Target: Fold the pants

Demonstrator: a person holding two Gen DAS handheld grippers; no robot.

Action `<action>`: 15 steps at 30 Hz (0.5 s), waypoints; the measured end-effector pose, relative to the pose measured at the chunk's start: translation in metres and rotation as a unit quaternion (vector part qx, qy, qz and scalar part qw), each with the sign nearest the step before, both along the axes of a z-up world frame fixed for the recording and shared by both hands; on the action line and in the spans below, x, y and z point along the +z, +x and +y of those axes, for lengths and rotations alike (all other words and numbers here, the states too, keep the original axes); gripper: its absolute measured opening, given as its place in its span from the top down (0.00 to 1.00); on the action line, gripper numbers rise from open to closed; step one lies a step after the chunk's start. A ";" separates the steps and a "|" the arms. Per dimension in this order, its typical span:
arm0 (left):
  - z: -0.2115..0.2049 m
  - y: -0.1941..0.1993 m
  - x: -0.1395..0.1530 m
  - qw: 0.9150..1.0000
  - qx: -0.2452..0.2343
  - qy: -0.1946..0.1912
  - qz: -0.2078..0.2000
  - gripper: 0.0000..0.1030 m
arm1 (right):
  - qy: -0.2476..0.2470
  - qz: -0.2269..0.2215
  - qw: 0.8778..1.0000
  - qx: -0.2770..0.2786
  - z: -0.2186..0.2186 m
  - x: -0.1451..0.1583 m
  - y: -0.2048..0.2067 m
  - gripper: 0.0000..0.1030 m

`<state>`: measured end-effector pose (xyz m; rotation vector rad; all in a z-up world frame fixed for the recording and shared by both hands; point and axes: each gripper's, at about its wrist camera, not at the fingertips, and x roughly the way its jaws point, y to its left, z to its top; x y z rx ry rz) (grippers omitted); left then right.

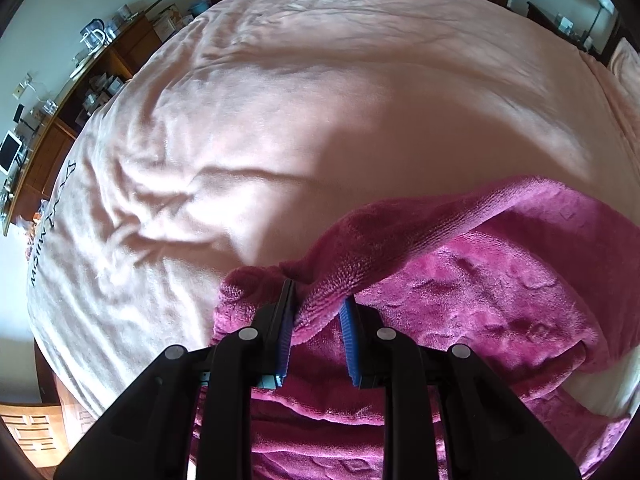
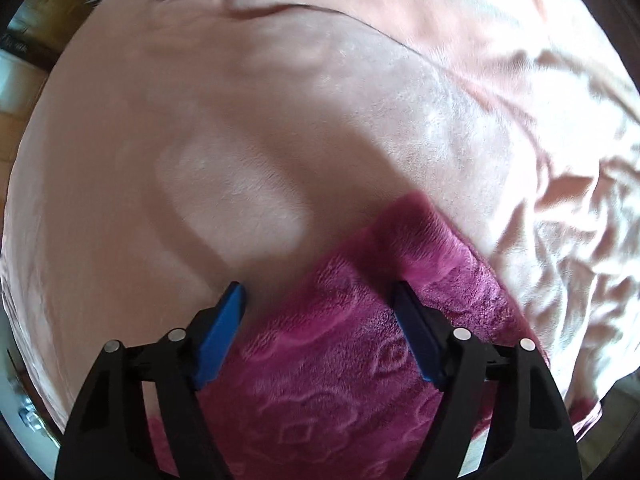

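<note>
The pants [image 1: 472, 280] are magenta fleece with an embossed pattern, lying on a pale pink bed cover [image 1: 280, 120]. In the left wrist view my left gripper [image 1: 318, 296] has a raised fold of the pants' edge between its blue pads, lifted off the layer beneath. In the right wrist view the pants [image 2: 340, 360] lie flat, one corner pointing away. My right gripper [image 2: 320, 292] is open wide above that corner; its left finger is over the bed cover, its right finger over the pants. It holds nothing.
The bed cover [image 2: 240, 120] is wrinkled at the left and far right. A wooden shelf [image 1: 60, 100] with a kettle and small items stands beyond the bed's left edge. A dark side table [image 1: 568, 24] is at the far right.
</note>
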<state>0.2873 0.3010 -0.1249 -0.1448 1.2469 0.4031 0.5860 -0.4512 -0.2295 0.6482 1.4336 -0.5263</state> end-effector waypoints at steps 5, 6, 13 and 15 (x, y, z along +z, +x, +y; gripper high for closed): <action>-0.001 -0.003 0.002 1.000 0.001 0.000 -0.001 0.79 | -0.015 0.016 1.000 0.002 -0.005 0.000 0.006 0.70; -0.001 -0.004 0.002 1.000 0.001 0.000 -0.001 0.80 | -0.016 0.016 1.000 0.003 -0.006 0.001 0.004 0.83; 0.008 -0.006 0.011 1.000 0.022 0.019 -0.012 0.83 | -0.001 -0.028 1.000 0.007 -0.014 0.041 -0.034 0.94; 0.012 -0.009 0.016 0.999 0.031 0.019 -0.019 0.83 | -0.001 -0.041 0.999 0.007 -0.016 0.056 -0.051 0.94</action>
